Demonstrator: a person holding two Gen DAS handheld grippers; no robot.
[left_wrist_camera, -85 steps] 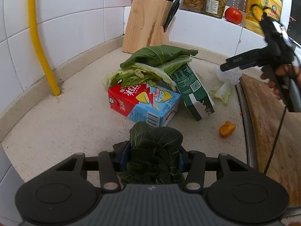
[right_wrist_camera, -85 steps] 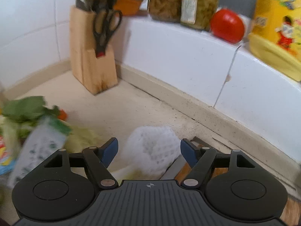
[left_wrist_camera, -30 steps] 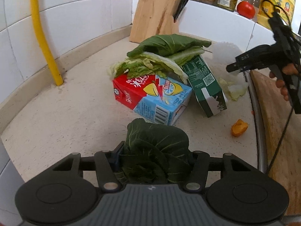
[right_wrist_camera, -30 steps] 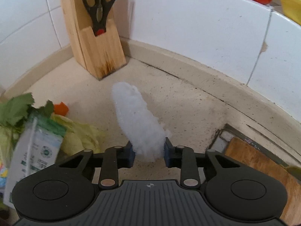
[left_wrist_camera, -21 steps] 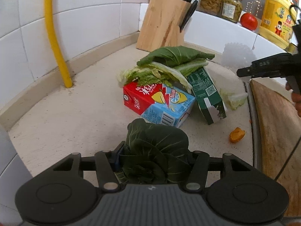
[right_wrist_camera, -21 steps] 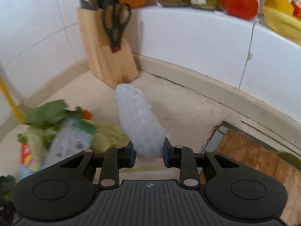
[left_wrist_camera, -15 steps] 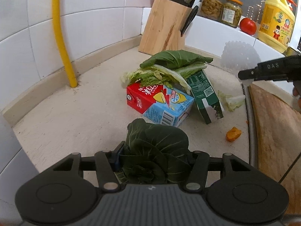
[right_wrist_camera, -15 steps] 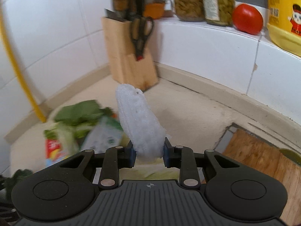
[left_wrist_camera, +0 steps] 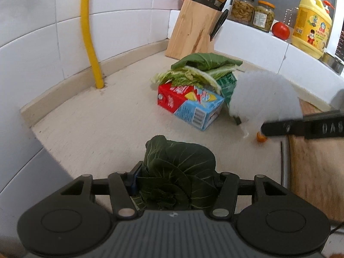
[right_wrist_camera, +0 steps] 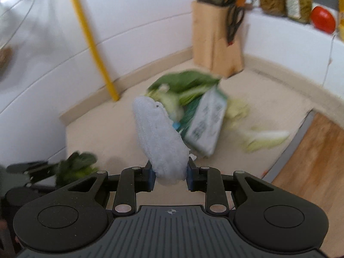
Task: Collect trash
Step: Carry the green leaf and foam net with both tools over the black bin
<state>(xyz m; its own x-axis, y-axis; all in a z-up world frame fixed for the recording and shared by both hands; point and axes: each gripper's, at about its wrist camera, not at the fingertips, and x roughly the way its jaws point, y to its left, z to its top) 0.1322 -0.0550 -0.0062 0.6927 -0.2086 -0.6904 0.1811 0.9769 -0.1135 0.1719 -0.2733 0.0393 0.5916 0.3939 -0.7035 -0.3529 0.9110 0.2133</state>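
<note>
My left gripper [left_wrist_camera: 175, 178] is shut on a dark green leafy vegetable [left_wrist_camera: 178, 169], held above the beige counter [left_wrist_camera: 96, 129]. My right gripper [right_wrist_camera: 169, 175] is shut on a white foam net sleeve [right_wrist_camera: 159, 137]; the same sleeve [left_wrist_camera: 264, 96] shows blurred at the right of the left wrist view, in front of the trash pile. On the counter lie a red and blue drink carton [left_wrist_camera: 189, 105], a green and white carton [right_wrist_camera: 205, 126] and cabbage leaves [left_wrist_camera: 202, 68] on top. A small orange scrap [left_wrist_camera: 261, 137] lies by the right gripper's finger.
A wooden knife block [left_wrist_camera: 195, 30] stands in the corner, with jars [left_wrist_camera: 251, 14], a tomato [left_wrist_camera: 280, 30] and a yellow detergent bottle [left_wrist_camera: 311, 25] on the ledge. A yellow pipe [left_wrist_camera: 90, 38] runs down the tiled wall. A wooden cutting board [left_wrist_camera: 316, 167] lies at the right. Pale cabbage scraps [right_wrist_camera: 264, 139] lie beside it.
My right gripper has swung left with the foam sleeve, from near the back wall to in front of the trash pile. My left gripper has drawn back a little from the cartons.
</note>
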